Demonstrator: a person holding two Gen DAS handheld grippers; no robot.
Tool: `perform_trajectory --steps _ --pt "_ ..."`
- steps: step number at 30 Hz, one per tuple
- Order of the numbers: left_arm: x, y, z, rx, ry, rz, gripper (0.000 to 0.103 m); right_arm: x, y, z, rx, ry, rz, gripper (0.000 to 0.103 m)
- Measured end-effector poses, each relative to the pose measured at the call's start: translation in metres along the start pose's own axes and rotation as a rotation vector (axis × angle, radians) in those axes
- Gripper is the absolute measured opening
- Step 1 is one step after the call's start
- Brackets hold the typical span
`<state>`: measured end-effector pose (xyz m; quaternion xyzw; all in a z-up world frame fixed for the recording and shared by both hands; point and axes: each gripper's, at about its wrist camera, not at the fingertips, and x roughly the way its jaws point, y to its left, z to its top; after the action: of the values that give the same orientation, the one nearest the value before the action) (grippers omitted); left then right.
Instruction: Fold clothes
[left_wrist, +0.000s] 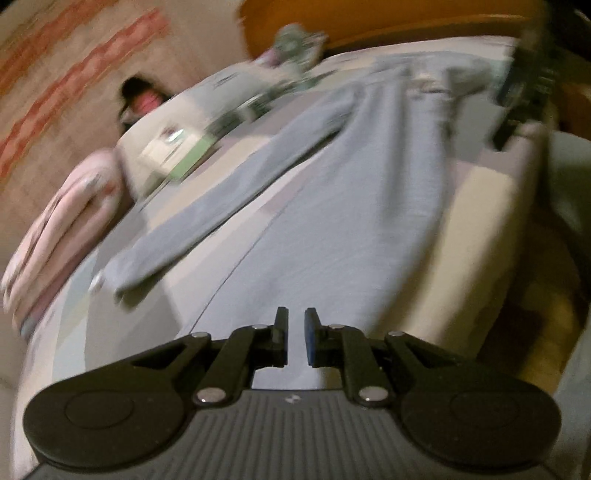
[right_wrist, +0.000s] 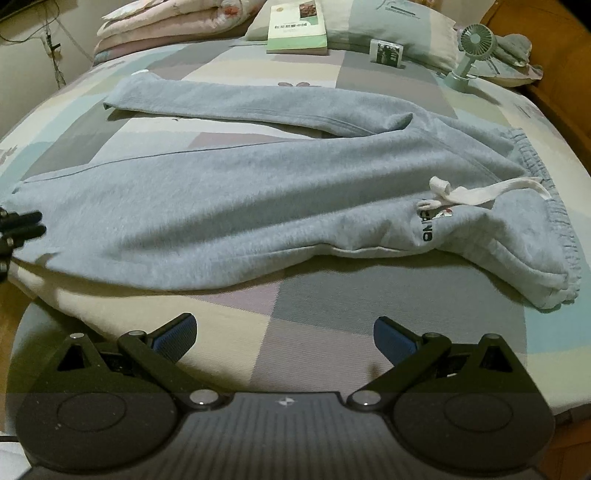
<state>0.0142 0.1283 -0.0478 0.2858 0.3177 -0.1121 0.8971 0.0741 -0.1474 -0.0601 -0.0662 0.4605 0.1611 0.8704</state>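
Two legs of grey sweatpants (right_wrist: 258, 206) splayed on bed (right_wrist: 332, 306). Left claw (left_wrist: 295, 332) nearly pressed together at near cuff, grip unclear; right claw (right_wrist: 284, 336) spread, empty. Cuff best pinched fully, fabric kept taut.

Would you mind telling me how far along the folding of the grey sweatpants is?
Done: the grey sweatpants lie spread flat on the patchwork bed, legs apart in a V; no fold is visible. In hand: the left gripper sits nearly closed at the near leg's cuff; whether it pinches fabric is unclear. The right gripper is open and empty. Left: every fold.
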Motion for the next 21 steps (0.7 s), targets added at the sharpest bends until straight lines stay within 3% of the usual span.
perform_trajectory --steps 5,17,19,21 --pt "0.011 0.054 -0.028 -0.195 0.068 0.117 0.013 0.0 -0.001 0.001 0.004 0.003 -0.004 0.103" --pt "0.035 0.163 -0.105 -0.76 0.121 0.181 0.017 0.007 0.01 0.007 -0.028 0.021 -0.011 0.103" --pt "0.043 0.164 -0.112 -0.799 0.155 0.193 0.017 0.008 0.012 0.008 -0.036 0.024 -0.017 0.103" --pt "0.049 0.164 -0.121 -0.808 0.24 0.265 0.022 0.008 0.012 0.008 -0.038 0.028 -0.024 0.103"
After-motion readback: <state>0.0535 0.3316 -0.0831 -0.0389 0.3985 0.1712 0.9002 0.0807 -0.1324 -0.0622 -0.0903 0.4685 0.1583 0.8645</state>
